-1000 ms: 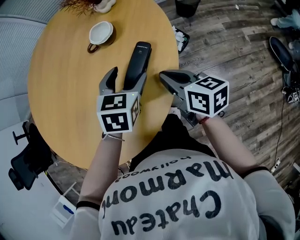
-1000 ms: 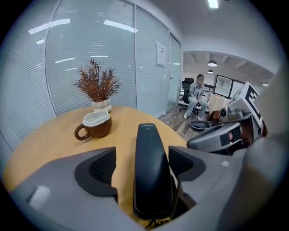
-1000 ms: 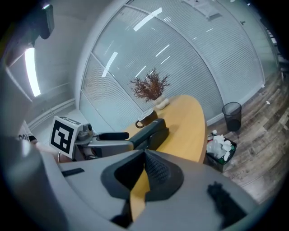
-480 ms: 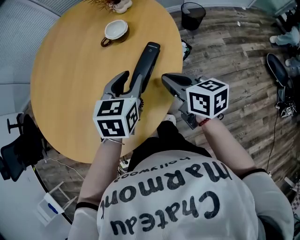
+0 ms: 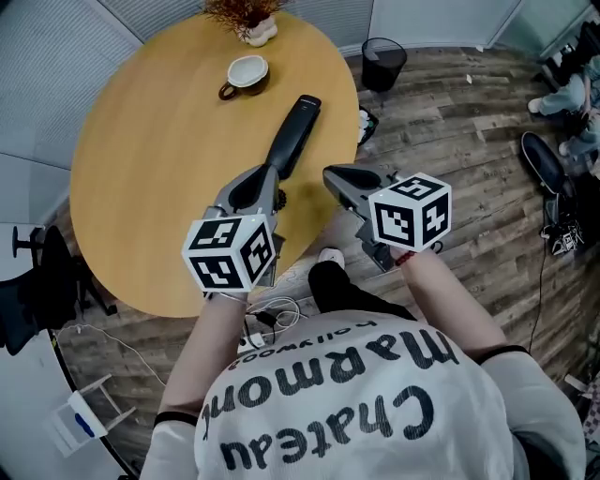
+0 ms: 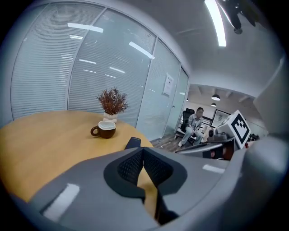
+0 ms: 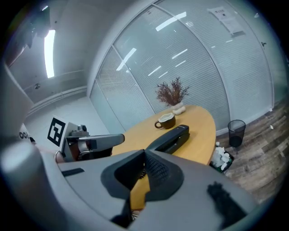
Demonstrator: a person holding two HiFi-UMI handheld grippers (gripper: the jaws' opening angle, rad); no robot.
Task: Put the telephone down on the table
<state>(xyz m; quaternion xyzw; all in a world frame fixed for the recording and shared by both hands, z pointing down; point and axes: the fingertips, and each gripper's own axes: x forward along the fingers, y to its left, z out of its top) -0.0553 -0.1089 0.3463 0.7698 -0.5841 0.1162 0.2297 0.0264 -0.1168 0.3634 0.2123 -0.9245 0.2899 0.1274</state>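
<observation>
1. Two pads of the left gripper (image 6: 143, 151) meet at the tip with nothing between them; its jaws have just been closing on empty air.
2. Right gripper (image 7: 144, 154) likewise has its jaws pressed together and carries nothing.
3. From the head view, the left gripper (image 5: 266, 178) hangs over the near part of the table, while the right gripper (image 5: 331, 172) sits beside it, past the table's edge and above the floor.
4. Just beyond the left gripper's tip, the black telephone handset (image 5: 292, 134) lies flat on the round wooden table (image 5: 141, 178), free of both grippers, its far end aimed toward the table's far right edge.
5. Farther along the table stands a brown cup (image 5: 247, 73) with a white inside, and behind it a dried plant (image 5: 244, 13) in a small white pot.
6. Off the table, a black waste bin (image 5: 383, 62) stands on the plank floor (image 5: 469, 141).
7. Through the left gripper view, a seated person (image 6: 193, 127) shows in the room beyond the glass wall.
</observation>
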